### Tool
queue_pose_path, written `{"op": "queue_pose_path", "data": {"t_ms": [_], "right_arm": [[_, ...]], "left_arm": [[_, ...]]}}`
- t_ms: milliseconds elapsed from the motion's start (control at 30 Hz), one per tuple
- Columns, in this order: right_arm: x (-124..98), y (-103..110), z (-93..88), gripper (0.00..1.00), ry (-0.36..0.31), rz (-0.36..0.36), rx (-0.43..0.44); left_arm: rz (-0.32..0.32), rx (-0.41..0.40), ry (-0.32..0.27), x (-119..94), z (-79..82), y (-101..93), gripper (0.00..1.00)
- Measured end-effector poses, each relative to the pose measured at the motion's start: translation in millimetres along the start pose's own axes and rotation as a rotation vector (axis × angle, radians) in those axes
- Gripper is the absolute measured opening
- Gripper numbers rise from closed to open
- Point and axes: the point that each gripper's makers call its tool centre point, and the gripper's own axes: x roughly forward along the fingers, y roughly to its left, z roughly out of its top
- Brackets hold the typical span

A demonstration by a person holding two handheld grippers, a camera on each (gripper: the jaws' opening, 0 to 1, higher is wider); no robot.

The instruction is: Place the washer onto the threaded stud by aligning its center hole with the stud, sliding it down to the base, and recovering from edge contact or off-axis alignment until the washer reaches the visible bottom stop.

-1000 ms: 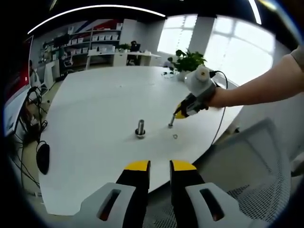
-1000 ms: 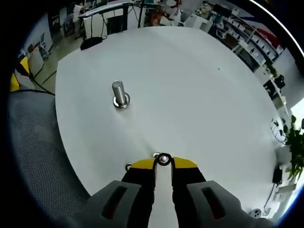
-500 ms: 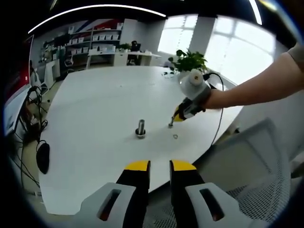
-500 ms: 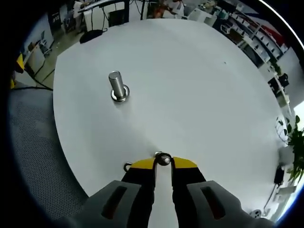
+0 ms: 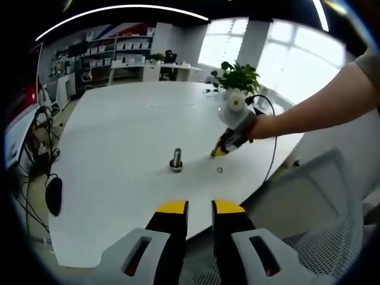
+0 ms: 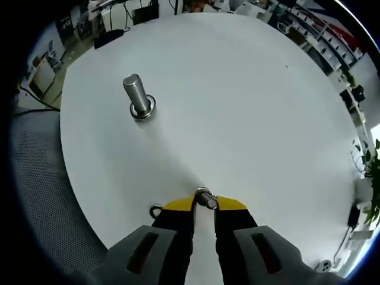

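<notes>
Bare white table point(image 6: 249, 107) around upright stud point(image 6: 136, 95), spare washer point(image 6: 155, 210) near edge

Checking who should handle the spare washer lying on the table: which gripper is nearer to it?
Right. The right gripper is just beside the loose washer; the left gripper is held back off the table edge.

White table point(image 5: 119, 130), upright threaded stud point(image 5: 176, 160), right gripper point(image 5: 216, 153) just beside it
</notes>
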Motion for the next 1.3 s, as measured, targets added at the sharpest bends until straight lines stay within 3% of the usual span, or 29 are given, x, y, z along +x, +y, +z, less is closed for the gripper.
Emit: {"op": "queue_pose_path", "data": {"t_ms": [533,1000,1300], "right_arm": [[2.8,1.9,-8.2,0.15,0.024,0.013,0.022],[-12.1,5.2,-27.8,0.16,0.039,0.018,0.011],[-8.3,27.3,-40.6,0.18,0.056,0.063,0.013]], "left_arm": [[0.002,-0.004,-0.003,-0.3,0.8,0.8,0.11],[0.007,-0.006,-0.006,-1.0,0.9,1.4,0.12],[0.005,0.005,-0.006,-0.7,1.5,0.5,0.12]]}}
